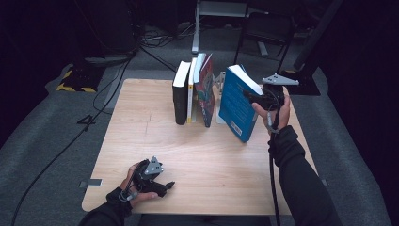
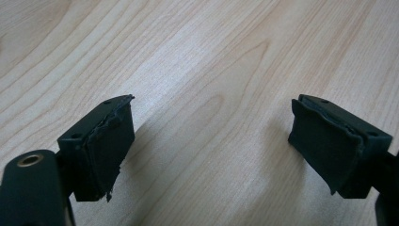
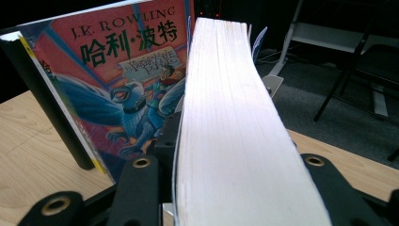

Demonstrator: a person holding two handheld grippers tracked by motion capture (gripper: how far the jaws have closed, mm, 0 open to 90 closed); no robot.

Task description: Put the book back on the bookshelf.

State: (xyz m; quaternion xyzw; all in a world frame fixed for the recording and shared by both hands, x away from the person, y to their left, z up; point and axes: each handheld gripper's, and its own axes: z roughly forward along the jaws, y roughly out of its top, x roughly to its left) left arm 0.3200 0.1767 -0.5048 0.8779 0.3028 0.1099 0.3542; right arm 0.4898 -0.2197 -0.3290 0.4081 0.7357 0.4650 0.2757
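A thick blue-covered book (image 1: 234, 107) is tilted to the right of a row of standing books, its white page edge (image 3: 230, 136) facing up. My right gripper (image 1: 254, 96) is shut on its upper part, one jaw on each cover. Whether its lower corner touches the table I cannot tell. The row holds a black book (image 1: 179, 96), a thin yellow-edged one and a colourful illustrated paperback (image 3: 117, 94) nearest the blue book. My left gripper (image 2: 211, 146) lies low on the wooden table (image 1: 141, 136) at the front left, open, with only bare wood between its pads (image 2: 110, 146).
A metal bookend (image 1: 219, 81) stands between the paperback and the blue book. Behind the table are a dark chair (image 1: 266, 33), a metal stand (image 1: 197, 28) and cables on grey carpet. Bare wood lies between the left gripper and the books.
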